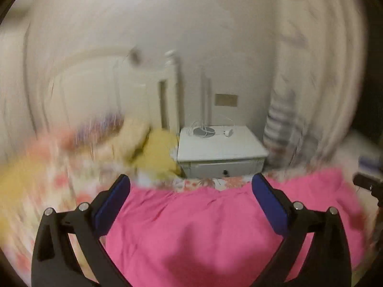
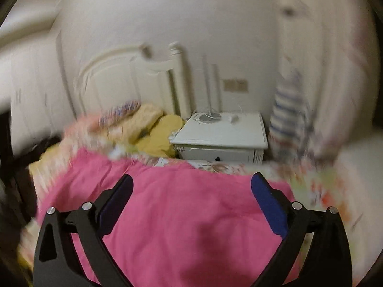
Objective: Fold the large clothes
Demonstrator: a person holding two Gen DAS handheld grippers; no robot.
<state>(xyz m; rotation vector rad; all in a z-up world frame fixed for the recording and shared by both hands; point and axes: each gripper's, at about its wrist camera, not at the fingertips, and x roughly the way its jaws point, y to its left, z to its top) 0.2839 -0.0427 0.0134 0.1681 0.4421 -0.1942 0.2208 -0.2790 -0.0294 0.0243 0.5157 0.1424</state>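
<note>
Lying flat: a pink garment (image 1: 191,229) spread over the bed's floral sheet (image 1: 59,186), under both tools.
Left tool (image 1: 191,186): jaws spread wide, blue pads (image 1: 110,205) apart above the pink cloth, nothing between them.
Right tool (image 2: 191,186): jaws equally wide, hovering over the same garment (image 2: 182,210), gripping nothing.
Bed head: yellow pillows (image 2: 165,134) bunched against a cream headboard (image 2: 115,81).
Nightstand (image 2: 222,138): white, just beside the bed, with a grey disc and white cables on top.
Right of nightstand: something striped blue and white (image 2: 287,114), perhaps hanging cloth; motion blur hides detail.
</note>
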